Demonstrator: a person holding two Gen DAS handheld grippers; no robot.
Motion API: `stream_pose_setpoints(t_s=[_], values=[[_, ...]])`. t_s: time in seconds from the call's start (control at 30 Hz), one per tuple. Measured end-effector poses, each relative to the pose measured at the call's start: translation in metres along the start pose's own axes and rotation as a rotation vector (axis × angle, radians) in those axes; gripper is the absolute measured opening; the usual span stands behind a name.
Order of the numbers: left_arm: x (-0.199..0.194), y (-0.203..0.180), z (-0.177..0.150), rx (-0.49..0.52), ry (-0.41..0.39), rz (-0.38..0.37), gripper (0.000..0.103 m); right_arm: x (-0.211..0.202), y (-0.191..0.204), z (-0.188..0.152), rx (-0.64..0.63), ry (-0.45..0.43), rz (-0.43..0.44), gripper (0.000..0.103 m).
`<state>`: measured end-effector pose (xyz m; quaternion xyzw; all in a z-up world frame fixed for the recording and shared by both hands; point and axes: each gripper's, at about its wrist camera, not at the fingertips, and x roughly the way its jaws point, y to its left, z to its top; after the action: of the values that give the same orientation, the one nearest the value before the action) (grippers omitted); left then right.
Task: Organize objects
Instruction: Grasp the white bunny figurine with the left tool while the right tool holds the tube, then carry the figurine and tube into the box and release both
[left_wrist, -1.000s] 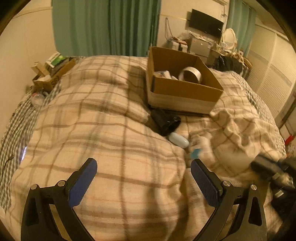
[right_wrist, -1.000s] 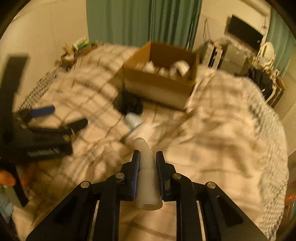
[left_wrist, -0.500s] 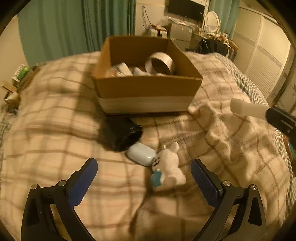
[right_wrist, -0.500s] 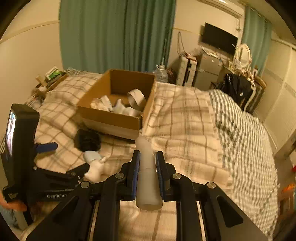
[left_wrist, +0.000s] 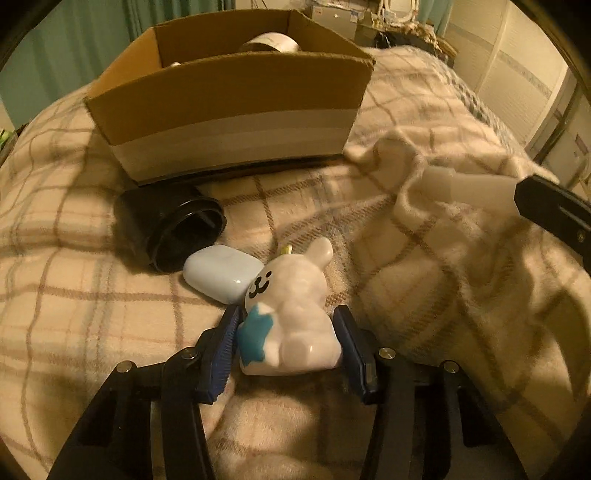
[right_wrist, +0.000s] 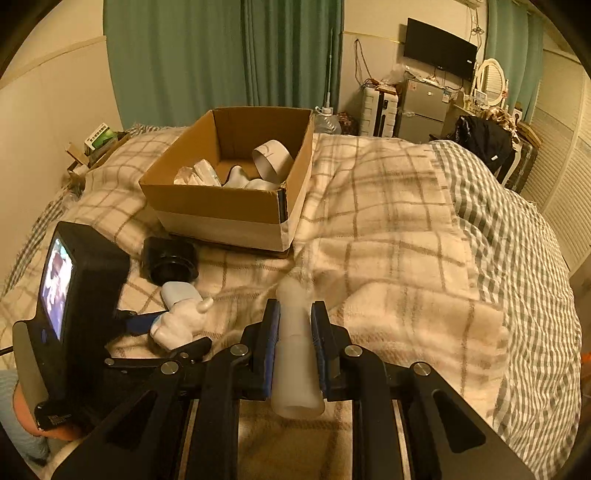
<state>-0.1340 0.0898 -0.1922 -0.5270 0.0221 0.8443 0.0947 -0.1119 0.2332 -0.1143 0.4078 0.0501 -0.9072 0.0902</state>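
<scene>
Between the blue pads of the left gripper (left_wrist: 286, 343) lies the white rabbit figurine (left_wrist: 291, 317) on the plaid blanket (left_wrist: 424, 280); the jaws have just been closing, both pads now against its sides. Just ahead sit a pale blue case (left_wrist: 221, 273) and a black cup (left_wrist: 173, 229), the cardboard box (left_wrist: 229, 110) beyond. The right gripper (right_wrist: 293, 332) is clamped on a frosted white tube (right_wrist: 295, 354).

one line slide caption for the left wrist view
Left gripper jaws closing around a white rabbit figurine on the plaid blanket, near the cardboard box.
</scene>
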Motion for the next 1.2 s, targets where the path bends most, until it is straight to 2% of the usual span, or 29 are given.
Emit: stream_pose_setpoints(t_s=[0.33,0.5,0.6,0.7,0.9,1.1,1.2], values=[[-0.077,0.021,-0.016,-0.046,-0.163,-0.052,0.052,-0.058,0.011,0.016,-0.008,-0.095,-0.028,0.017],[-0.121,0.027,-0.007,-0.064,-0.283,-0.057,0.052,-0.09,0.03,0.037,-0.065,-0.153,-0.041,0.017],[-0.145,0.033,0.004,-0.069,-0.327,-0.065,0.052,-0.107,0.044,0.053,-0.109,-0.196,-0.053,0.017],[-0.167,0.038,0.021,-0.047,-0.377,-0.046,0.052,-0.119,0.056,0.079,-0.136,-0.239,-0.063,0.017],[-0.196,0.045,0.081,0.025,-0.485,0.039,0.052,-0.125,0.072,0.15,-0.184,-0.316,-0.048,0.017],[-0.187,0.061,0.153,0.023,-0.483,0.043,0.052,-0.082,0.071,0.222,-0.205,-0.292,-0.009,0.017],[-0.17,0.069,0.189,0.018,-0.468,0.061,0.052,-0.051,0.068,0.245,-0.21,-0.28,0.004,0.016]])
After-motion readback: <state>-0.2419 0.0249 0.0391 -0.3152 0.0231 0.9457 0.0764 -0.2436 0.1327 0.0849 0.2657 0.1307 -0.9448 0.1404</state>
